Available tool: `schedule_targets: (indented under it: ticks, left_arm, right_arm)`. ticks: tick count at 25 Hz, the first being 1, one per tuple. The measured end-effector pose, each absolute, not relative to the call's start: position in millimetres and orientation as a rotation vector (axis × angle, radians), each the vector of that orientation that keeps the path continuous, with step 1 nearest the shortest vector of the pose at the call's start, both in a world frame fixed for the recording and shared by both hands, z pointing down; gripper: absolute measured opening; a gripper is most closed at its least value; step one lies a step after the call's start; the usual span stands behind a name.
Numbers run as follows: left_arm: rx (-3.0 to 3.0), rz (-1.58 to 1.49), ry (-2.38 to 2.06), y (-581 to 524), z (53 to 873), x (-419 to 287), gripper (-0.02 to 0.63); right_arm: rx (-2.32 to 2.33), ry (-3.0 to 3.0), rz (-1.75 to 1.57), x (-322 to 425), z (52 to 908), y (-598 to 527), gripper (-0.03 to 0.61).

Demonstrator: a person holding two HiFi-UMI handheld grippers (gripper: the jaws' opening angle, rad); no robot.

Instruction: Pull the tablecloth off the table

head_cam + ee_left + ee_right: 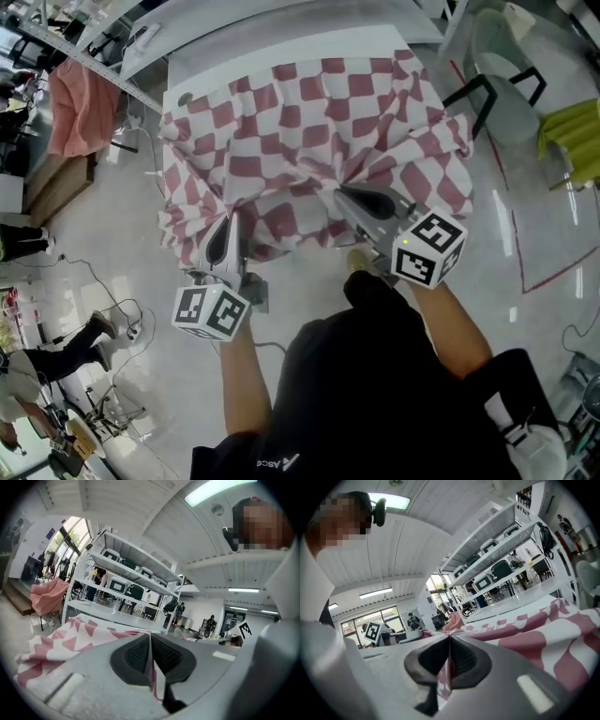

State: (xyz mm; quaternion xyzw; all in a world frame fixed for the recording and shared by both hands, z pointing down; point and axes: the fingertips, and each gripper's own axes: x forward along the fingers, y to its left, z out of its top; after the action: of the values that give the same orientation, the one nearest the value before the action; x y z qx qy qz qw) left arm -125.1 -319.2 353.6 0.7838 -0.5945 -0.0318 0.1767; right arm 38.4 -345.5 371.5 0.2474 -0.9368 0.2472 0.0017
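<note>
A red-and-white checked tablecloth (309, 122) lies bunched over the white table (281, 47), most of it drawn toward the near edge and hanging over it. My left gripper (229, 217) is shut on the cloth's near left edge, and my right gripper (343, 195) is shut on its near middle edge. In the left gripper view a thin fold of the tablecloth (61, 641) runs between the dark pads (136, 656), and my left gripper (150, 641) points up past it. In the right gripper view the tablecloth (543, 634) spreads to the right of my right gripper (449, 644).
A grey chair (502, 70) stands right of the table beside a yellow-green seat (572, 131). A pink cloth (80, 103) hangs over something at the left. White shelving (126, 583) with chairs on it stands beyond the table. Cables and people's feet (103, 328) are on the floor at lower left.
</note>
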Motion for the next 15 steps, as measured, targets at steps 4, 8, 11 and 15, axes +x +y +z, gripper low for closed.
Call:
schedule_targets:
  ticks: [4, 8, 11, 15]
  left_arm:
    - [2.285, -0.177, -1.675, -258.7, 330.3, -132.8, 0.012]
    - [2.37, -0.278, -1.622, -188.7, 313.3, -137.2, 0.012]
    - [2.427, -0.334, -1.577, -142.5, 298.3, -133.3, 0.012]
    - [2.457, -0.366, -1.541, -88.4, 282.1, -124.7, 0.012]
  right_arm:
    - [0.798, -3.023, 0.753, 26.8, 352.2, -280.6, 0.008]
    - [0.858, -3.075, 0.698, 20.9, 338.2, -204.2, 0.007]
    - [0.909, -3.089, 0.647, 24.1, 323.3, -156.8, 0.006]
    - [0.971, -3.096, 0.646, 38.1, 304.0, -100.3, 0.006]
